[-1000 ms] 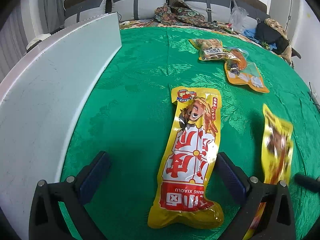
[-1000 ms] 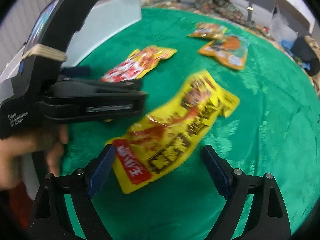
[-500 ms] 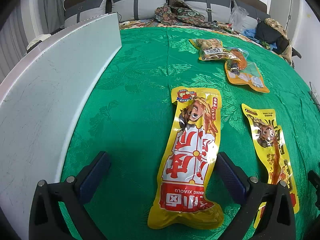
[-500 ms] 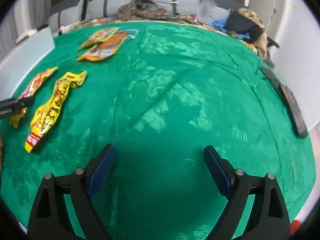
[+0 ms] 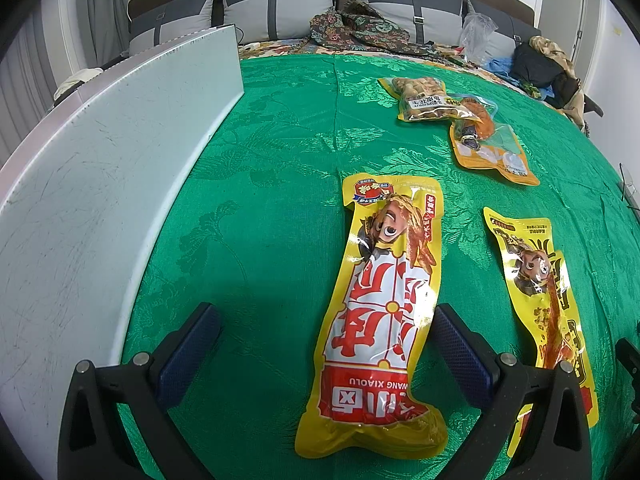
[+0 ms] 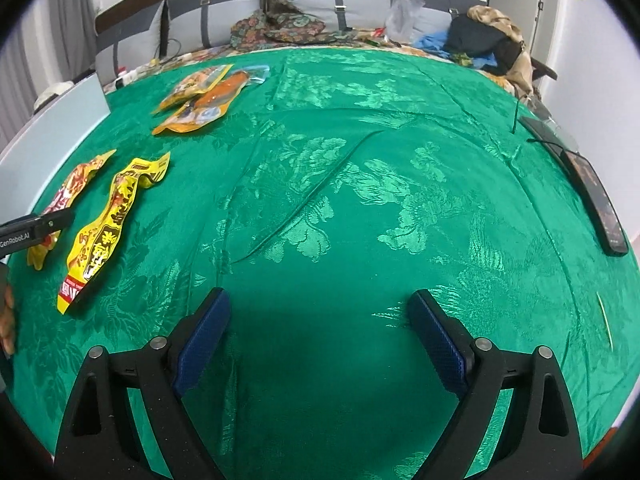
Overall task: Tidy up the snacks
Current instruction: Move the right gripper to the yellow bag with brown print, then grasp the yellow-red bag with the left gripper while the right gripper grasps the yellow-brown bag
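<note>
Both grippers are gaping wide, holding nothing. Left gripper (image 5: 322, 338) straddles the Wang Xiaolu snack pack (image 5: 384, 312); the second yellow pack (image 5: 540, 292) lies just right of it. Right gripper (image 6: 320, 328) is well off right. Risk: slick film slips, shoving it into its neighbour.

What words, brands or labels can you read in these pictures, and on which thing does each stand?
"WANG XIAOLU": upside down on the red-and-white snack pack.
"GenRobot.AI": on the left gripper, seen from the right wrist.
Chinese print on the yellow snack pack, peanut pack and orange pack: too small to read.
</note>
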`<action>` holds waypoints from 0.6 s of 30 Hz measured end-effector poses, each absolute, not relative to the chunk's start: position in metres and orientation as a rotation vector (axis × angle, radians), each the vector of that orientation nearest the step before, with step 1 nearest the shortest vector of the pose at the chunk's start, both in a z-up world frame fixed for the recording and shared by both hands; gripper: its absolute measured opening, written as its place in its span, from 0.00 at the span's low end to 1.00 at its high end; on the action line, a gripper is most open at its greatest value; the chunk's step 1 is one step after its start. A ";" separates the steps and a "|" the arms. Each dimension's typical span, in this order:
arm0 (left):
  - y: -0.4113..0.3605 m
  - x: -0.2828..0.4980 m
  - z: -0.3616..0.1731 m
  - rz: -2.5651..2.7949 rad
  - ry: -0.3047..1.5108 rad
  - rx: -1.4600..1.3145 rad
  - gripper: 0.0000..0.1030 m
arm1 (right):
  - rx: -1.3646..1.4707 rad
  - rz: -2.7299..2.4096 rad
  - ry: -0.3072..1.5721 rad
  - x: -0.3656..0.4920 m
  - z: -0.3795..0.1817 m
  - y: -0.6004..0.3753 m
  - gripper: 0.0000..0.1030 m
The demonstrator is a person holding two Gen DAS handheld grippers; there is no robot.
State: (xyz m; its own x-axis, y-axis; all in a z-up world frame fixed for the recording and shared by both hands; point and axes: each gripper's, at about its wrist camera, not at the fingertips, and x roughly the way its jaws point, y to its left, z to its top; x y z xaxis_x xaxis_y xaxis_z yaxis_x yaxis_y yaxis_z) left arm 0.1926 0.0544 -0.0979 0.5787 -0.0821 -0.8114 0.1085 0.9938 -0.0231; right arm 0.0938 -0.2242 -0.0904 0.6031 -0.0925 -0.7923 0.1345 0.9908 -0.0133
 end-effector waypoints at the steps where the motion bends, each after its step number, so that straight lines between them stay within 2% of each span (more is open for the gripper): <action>1: 0.054 0.192 -0.098 -0.112 0.947 0.030 1.00 | 0.049 -0.132 0.914 0.094 -0.090 -0.224 0.91; 7: 0.054 0.192 -0.098 -0.111 0.947 0.030 1.00 | 0.073 -0.128 0.987 0.099 -0.086 -0.226 0.90; 10: 0.054 0.193 -0.098 -0.111 0.947 0.030 1.00 | 0.234 -0.049 0.989 0.104 -0.068 -0.221 0.89; 14: 0.054 0.192 -0.098 -0.111 0.947 0.030 1.00 | 0.281 0.100 1.016 0.134 -0.052 -0.176 0.89; 18: 0.054 0.192 -0.098 -0.111 0.947 0.030 1.00 | 0.156 0.195 1.119 0.166 -0.069 -0.116 0.87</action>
State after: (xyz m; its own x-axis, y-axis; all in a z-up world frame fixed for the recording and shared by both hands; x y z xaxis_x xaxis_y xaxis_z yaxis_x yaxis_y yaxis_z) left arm 0.1922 0.0544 -0.0979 0.5790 -0.0816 -0.8113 0.1078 0.9939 -0.0230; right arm 0.1655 -0.1160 -0.0689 0.4228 0.2329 -0.8758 -0.0765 0.9721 0.2216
